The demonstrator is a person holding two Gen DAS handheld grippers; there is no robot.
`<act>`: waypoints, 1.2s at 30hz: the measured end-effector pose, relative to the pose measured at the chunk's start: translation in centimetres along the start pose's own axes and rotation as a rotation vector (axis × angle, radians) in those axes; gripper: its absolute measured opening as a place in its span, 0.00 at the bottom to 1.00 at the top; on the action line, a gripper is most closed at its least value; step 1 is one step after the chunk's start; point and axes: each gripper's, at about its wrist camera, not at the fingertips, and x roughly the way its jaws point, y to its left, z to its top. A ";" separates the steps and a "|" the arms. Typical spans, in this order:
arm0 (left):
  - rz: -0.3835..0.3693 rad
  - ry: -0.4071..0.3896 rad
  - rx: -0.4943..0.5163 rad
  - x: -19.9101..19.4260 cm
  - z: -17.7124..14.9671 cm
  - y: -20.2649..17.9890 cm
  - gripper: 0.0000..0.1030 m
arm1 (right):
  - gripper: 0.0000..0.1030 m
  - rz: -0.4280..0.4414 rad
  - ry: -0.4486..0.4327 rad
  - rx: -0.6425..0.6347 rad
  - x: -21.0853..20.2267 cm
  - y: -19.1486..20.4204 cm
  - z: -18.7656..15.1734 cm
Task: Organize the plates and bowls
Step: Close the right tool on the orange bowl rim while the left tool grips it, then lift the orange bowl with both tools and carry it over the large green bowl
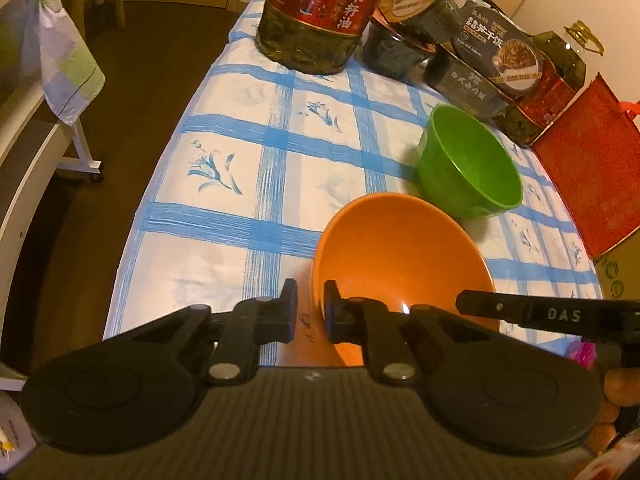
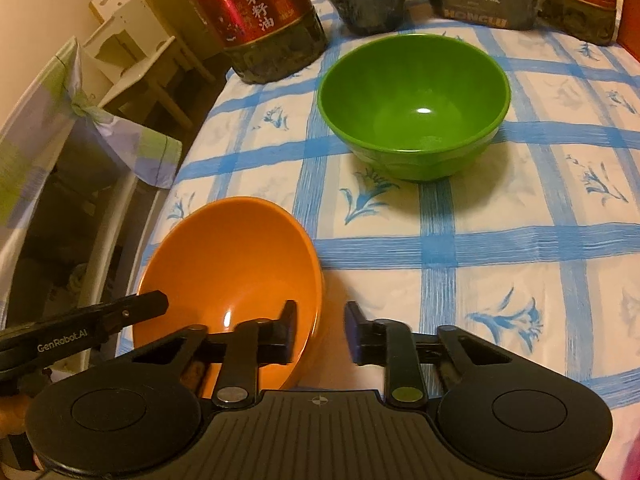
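Note:
An orange bowl (image 1: 400, 256) (image 2: 232, 264) stands near the left edge of the table, on a blue-checked cloth (image 1: 260, 152). My left gripper (image 1: 311, 308) is shut on its left rim, one finger inside the bowl and one outside. My right gripper (image 2: 322, 328) is shut on the opposite rim in the same way. A finger (image 1: 480, 306) of the right gripper shows in the left wrist view, and a finger (image 2: 152, 304) of the left gripper shows in the right wrist view. A green bowl (image 1: 468, 164) (image 2: 414, 108) stands upright and empty just beyond the orange one, apart from it.
A large oil bottle with a red label (image 1: 320, 12) (image 2: 260, 20) and several dark food boxes (image 1: 480, 64) (image 2: 484, 0) line the far side of the table. A red bag (image 1: 592, 172) lies at the right. A chair with a tied cloth (image 2: 92, 120) stands off the left edge.

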 end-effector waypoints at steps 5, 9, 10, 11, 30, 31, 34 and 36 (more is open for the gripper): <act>0.006 0.003 0.034 0.1 0.1 -0.6 0.06 | 0.09 -0.006 -0.002 -0.023 0.2 0.4 -0.1; 0.020 0.007 0.058 -0.2 0.1 -1.2 0.06 | 0.09 -0.025 -0.002 -0.031 0.1 0.7 -0.3; 0.018 0.010 0.055 -0.3 0.1 -1.1 0.06 | 0.08 -0.024 -0.002 -0.031 0.0 0.7 -0.3; 0.016 0.011 0.051 -0.4 0.1 -1.1 0.06 | 0.08 -0.021 -0.003 -0.029 -0.1 0.7 -0.3; -0.087 0.013 0.091 -9.2 -0.3 -7.2 0.06 | 0.09 -0.025 -0.096 -0.005 -11.8 0.9 -2.6; -0.091 0.010 0.098 -9.9 -0.5 -7.7 0.06 | 0.09 -0.025 -0.101 -0.001 -12.7 0.9 -2.9; -0.098 0.001 0.120 -11.9 -1.3 -9.1 0.06 | 0.09 -0.026 -0.115 0.000 -15.0 1.0 -3.9; -0.104 0.001 0.124 -13.0 -2.0 -9.8 0.06 | 0.09 -0.026 -0.123 0.006 -16.5 1.0 -4.8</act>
